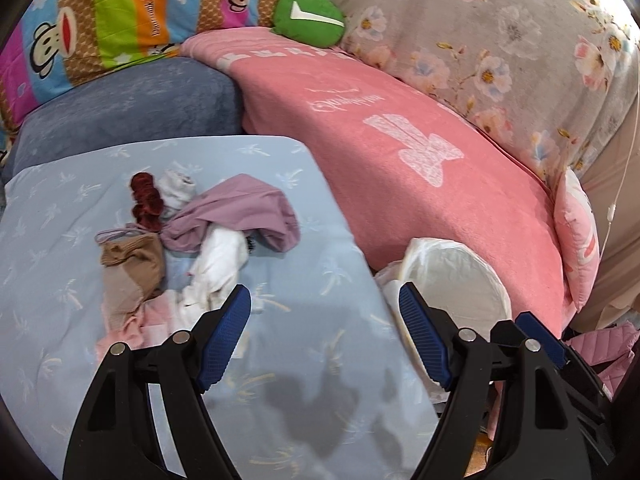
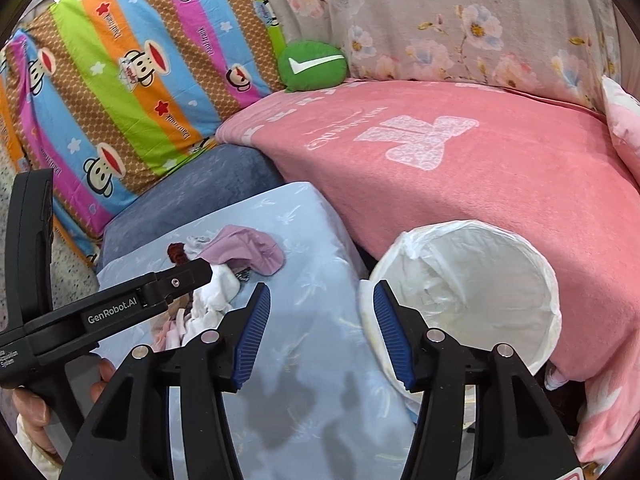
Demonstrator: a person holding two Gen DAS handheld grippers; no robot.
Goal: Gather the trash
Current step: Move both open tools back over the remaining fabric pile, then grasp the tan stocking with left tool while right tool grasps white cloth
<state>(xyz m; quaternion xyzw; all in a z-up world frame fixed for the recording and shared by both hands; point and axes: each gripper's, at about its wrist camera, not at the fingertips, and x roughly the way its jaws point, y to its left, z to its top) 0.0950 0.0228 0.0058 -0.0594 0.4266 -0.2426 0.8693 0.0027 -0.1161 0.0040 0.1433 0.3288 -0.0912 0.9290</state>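
blue pads wide apart, nothing held

left hand-held gripper (image 1: 324, 336) and right hand-held gripper (image 2: 318, 332) both gape empty. cloth pile (image 1: 192, 236) lies ahead-left; lined bin (image 2: 472, 288) ahead-right. best pinch one loose fold, lift clear, then swing over the bin.

A heap of crumpled small cloth items (image 1: 188, 240) lies on the pale blue cushion (image 1: 304, 344); the white bag-lined bin (image 2: 472, 292) stands just right of it, before the pink blanket (image 2: 460, 160).
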